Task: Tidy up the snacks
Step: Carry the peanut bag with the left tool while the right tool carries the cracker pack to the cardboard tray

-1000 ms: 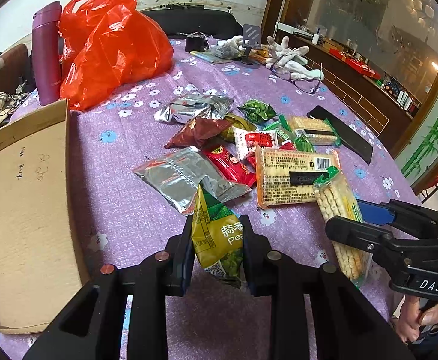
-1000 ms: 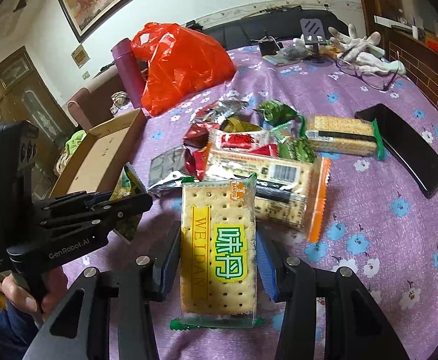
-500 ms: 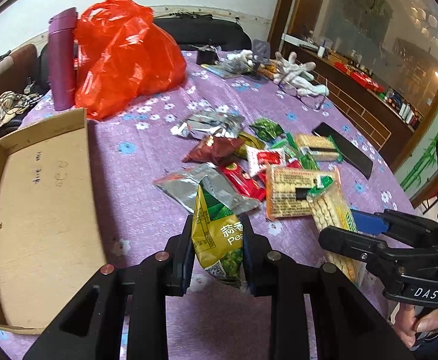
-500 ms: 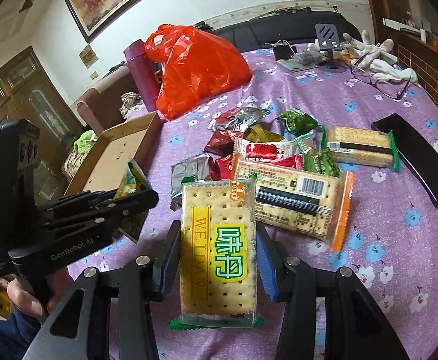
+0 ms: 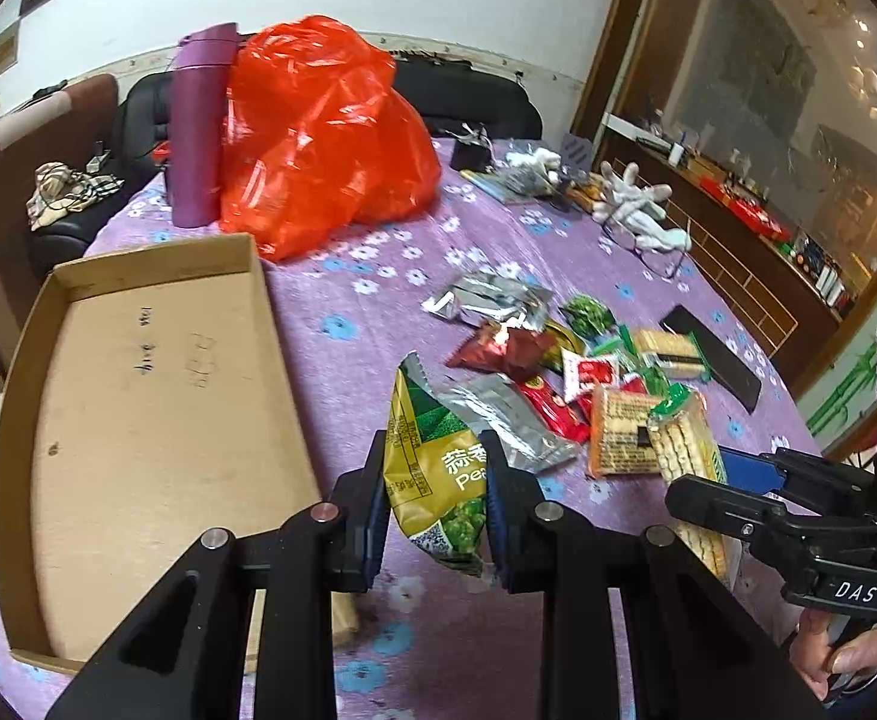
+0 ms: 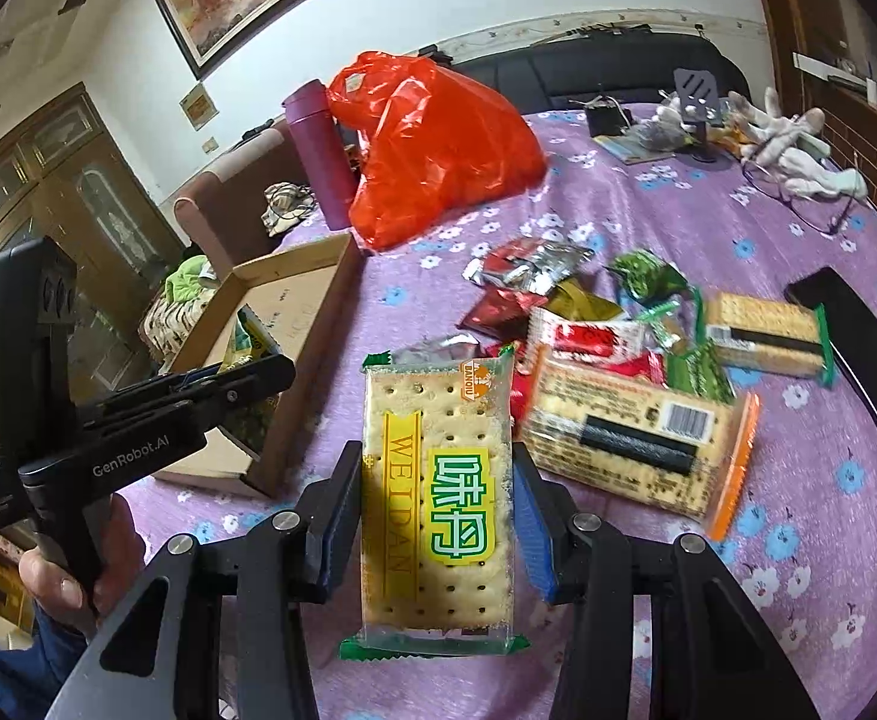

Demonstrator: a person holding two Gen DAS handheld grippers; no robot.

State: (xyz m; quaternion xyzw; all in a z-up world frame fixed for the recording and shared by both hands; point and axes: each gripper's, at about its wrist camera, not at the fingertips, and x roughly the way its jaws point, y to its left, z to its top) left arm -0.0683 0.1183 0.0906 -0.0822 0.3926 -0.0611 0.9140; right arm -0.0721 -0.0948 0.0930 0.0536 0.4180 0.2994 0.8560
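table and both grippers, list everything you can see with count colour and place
cardboard tray: one, brown, left on the table
plastic bag: one, orange-red, far side
flask: one, purple, upright beside the bag
snack pile: many packets, mixed colours, mid-table
black flat case: one, right edge
white gloves: far right
eyeglasses: one pair, by the gloves
pea packet: one, green-yellow, in left hand-held gripper
cracker pack: one, clear with yellow-green label, in right hand-held gripper
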